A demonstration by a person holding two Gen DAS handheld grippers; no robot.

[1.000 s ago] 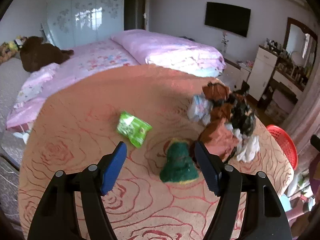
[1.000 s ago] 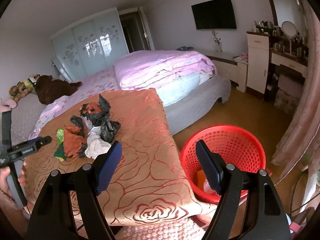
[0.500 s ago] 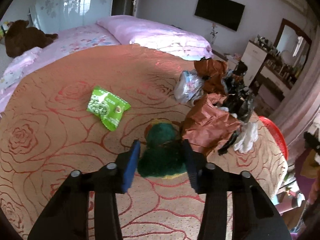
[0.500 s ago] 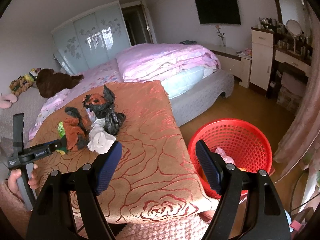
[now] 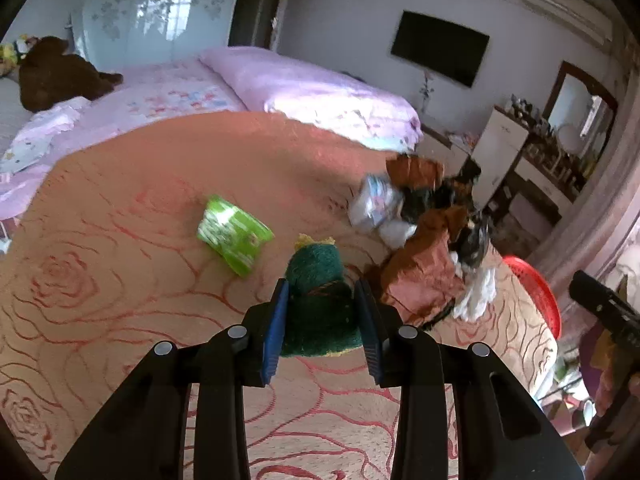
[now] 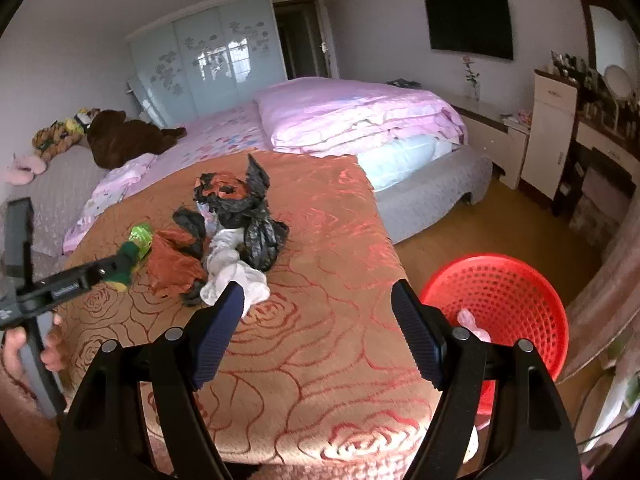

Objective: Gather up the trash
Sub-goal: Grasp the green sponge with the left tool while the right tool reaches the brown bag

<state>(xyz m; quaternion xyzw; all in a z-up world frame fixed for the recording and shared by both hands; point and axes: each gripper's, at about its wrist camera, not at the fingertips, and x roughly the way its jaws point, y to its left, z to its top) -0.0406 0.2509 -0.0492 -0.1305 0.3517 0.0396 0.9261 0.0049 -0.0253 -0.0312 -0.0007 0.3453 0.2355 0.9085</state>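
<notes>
Left wrist view: the left gripper [image 5: 322,296] is pinching a green scouring sponge [image 5: 318,300] low in the centre of the frame; its jaws have just been closing and the blue pads [image 5: 276,328] are now pressing on the sponge's two sides. The sponge's long axis is running straight ahead between the fingers, its yellow edge showing at the far tip. A green snack packet [image 5: 234,238] is lying just up and left of it, and a heap of crumpled bags [image 5: 424,240] is sitting to the right. All of it is resting on an orange rose-patterned blanket [image 5: 120,280].

Right wrist view: the right gripper [image 6: 318,312] is hovering with fingers spread and nothing between them. The red basket [image 6: 516,280] is standing on the floor at lower right, nearer this hand than the left one. A pink bed [image 6: 352,116] is filling the room behind.
</notes>
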